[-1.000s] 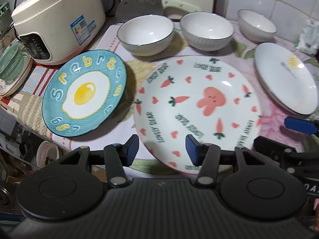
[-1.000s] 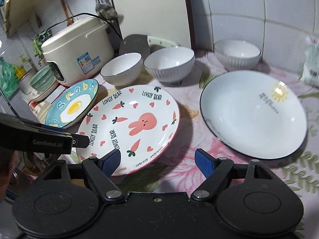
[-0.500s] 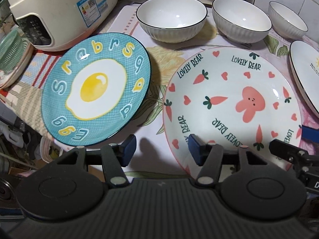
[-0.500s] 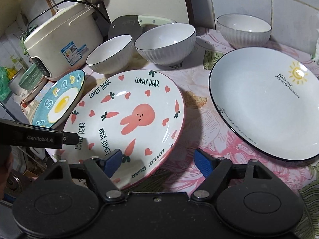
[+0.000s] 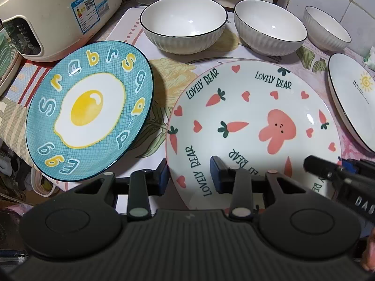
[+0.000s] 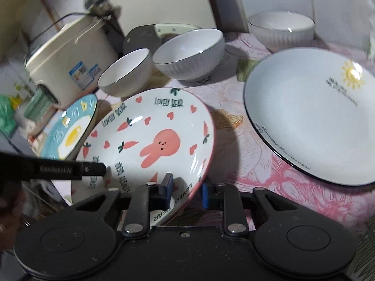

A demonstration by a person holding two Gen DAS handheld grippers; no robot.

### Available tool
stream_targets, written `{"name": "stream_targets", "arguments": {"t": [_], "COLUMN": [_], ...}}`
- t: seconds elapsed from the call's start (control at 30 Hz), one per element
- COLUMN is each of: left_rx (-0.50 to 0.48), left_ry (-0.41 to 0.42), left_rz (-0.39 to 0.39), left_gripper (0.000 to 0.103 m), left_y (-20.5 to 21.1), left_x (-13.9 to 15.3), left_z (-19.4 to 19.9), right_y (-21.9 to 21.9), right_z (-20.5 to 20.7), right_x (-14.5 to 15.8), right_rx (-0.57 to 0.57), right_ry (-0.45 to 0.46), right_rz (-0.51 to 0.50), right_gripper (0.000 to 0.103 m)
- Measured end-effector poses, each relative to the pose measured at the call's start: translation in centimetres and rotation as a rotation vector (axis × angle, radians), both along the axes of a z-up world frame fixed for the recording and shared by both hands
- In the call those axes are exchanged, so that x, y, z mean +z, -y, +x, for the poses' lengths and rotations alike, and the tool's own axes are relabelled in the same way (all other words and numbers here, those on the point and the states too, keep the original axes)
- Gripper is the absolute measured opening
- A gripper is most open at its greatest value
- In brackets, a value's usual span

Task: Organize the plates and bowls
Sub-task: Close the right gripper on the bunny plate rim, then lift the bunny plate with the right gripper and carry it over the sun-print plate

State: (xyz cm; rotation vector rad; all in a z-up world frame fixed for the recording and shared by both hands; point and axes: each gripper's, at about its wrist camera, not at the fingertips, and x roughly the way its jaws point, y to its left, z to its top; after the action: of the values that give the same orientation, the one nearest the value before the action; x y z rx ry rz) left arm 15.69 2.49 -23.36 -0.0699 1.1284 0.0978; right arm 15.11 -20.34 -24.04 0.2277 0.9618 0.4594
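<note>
Teal plate [image 5: 89, 110] with a yellow-yolked fried egg and letters. White plate [image 5: 253, 131] with pink rabbit, carrots, hearts. White plate [image 6: 311, 114], black rim, yellow sun. White ribbed bowls [image 5: 184, 21], dark rims.

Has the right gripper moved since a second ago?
Yes. The right gripper has come forward and leftward onto the rabbit plate, its fingers now straddling the near rim; the sun plate sits farther right.

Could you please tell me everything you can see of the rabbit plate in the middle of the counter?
The rabbit plate is a round, glossy, ceramic-looking dish, white with a pink rim, a pink rabbit at its centre, and carrots, hearts and "LOVELY BEAR" lettering around it. It sits between the blue egg plate and the sun plate. Both tongs straddle its near rim: the right tongs look narrowed on it, the left tongs wider apart.
</note>
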Motion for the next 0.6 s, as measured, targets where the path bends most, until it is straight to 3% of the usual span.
{"name": "stream_targets", "arguments": {"t": [0.6], "left_rx": [-0.012], "left_ry": [-0.008], "left_rz": [0.010], "left_gripper": [0.034], "left_y": [1.4], "left_x": [2.4], "left_z": [-1.7], "right_y": [1.1], "right_z": [-0.1], "right_x": [3.1], "right_rx": [0.032], "right_ry": [-0.037], "right_rz": [-0.018], "right_gripper": [0.025]}}
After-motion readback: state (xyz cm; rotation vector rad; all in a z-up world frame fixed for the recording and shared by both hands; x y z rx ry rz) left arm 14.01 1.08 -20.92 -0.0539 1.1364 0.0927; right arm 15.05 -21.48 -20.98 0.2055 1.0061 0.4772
